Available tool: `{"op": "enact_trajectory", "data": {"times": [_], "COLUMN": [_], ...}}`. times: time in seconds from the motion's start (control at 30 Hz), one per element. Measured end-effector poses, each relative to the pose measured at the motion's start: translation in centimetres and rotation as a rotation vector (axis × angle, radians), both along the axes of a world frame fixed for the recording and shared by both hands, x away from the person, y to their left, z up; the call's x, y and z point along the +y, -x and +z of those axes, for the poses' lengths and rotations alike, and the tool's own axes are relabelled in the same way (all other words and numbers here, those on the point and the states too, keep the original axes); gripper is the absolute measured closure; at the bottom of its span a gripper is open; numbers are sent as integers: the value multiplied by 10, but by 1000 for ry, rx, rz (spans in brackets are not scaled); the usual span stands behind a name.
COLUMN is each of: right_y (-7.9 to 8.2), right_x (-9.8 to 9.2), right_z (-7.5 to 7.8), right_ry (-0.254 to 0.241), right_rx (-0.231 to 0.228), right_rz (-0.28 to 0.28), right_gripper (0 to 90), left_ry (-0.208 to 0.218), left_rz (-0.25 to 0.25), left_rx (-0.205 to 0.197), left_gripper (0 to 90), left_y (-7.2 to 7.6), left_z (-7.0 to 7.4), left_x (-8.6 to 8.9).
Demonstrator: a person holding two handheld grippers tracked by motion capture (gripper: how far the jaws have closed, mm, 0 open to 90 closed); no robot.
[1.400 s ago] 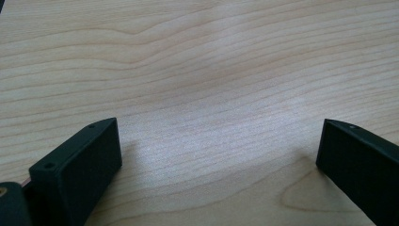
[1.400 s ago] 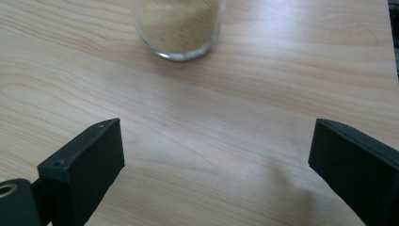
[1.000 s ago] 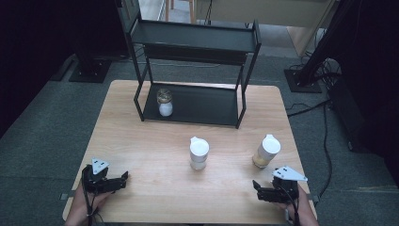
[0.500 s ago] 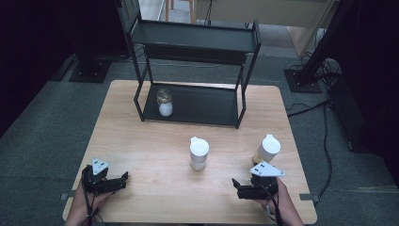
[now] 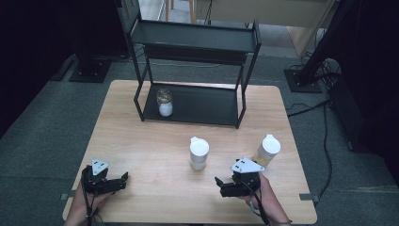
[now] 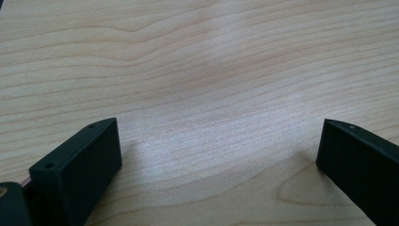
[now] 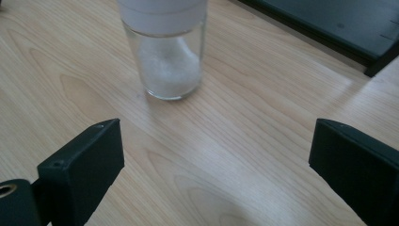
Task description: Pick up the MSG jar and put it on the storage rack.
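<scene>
Fingers gape near the shaker, its top cut off

Lab or studio: wooden table on grey carpet, dark stand bases, trailing cables.

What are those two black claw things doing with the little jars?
A person holds a gripper in each hand at a wooden table. The right gripper is open and empty, aimed at the white-capped jar of white powder in the middle, without touching it. The left gripper is open over bare wood. A second white-capped jar stands to the right, and a small jar sits on the black rack's bottom shelf.
</scene>
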State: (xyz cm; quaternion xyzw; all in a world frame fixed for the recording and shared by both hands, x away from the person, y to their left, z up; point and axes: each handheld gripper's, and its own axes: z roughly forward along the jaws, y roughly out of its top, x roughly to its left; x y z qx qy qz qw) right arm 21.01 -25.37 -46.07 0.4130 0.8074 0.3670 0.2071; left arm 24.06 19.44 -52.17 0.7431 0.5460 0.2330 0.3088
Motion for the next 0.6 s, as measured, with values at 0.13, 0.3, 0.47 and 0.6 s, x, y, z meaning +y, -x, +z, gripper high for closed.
{"op": "enact_trajectory", "data": {"times": [0.13,0.3,0.47,0.6], "right_y": [-2,-6,-10,-13], "right_x": [9,19,26,32], "right_z": [1,2,2,4], "right_ry": [6,3,2,5], "right_rx": [-1,-1,-3,-3], "right_rz": [18,29,41,51], "right_gripper": [36,37,39,41], "left_ry": [2,0,0,1], "left_rz": [-4,-5,-6,-7], "left_rx": [-1,0,0,-1], "left_gripper": [6,6,6,6], "left_y": [1,1,1,1], "left_z": [0,0,0,0], "left_x": [1,1,1,1]}}
